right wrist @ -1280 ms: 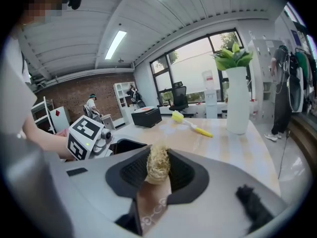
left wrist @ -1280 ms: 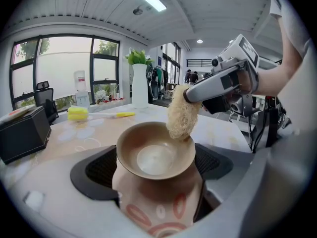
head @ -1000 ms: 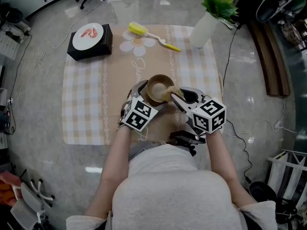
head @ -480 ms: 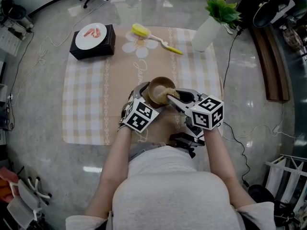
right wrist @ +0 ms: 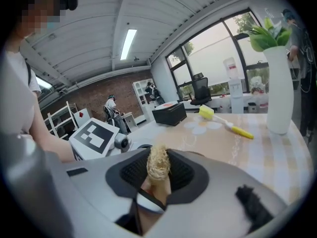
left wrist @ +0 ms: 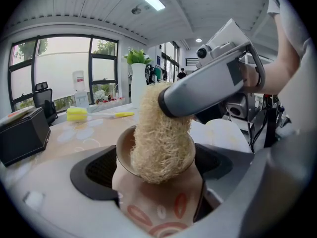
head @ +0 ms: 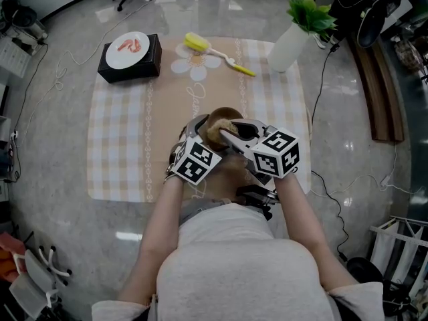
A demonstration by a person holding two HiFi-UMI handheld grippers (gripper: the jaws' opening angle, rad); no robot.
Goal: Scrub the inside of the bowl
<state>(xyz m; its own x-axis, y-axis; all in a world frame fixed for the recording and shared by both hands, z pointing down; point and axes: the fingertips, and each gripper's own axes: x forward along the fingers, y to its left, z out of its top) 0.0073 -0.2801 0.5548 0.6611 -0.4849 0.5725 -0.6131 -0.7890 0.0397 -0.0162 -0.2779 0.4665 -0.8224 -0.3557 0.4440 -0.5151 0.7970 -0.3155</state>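
The bowl is gripped by its rim in the left hand-held gripper, whose jaws are closed on it. It is tipped up over the middle of the worktop, towards the near edge. A loofah scrubber fills the bowl's mouth, pinched narrow in the right hand-held gripper and pressed against the inner wall. Scrubbing looks to be in progress. The loofah hides the inside, so how much is left cannot be judged. Along the far edge lie a yellow brush, a black box at the left corner and a white vase at the right.
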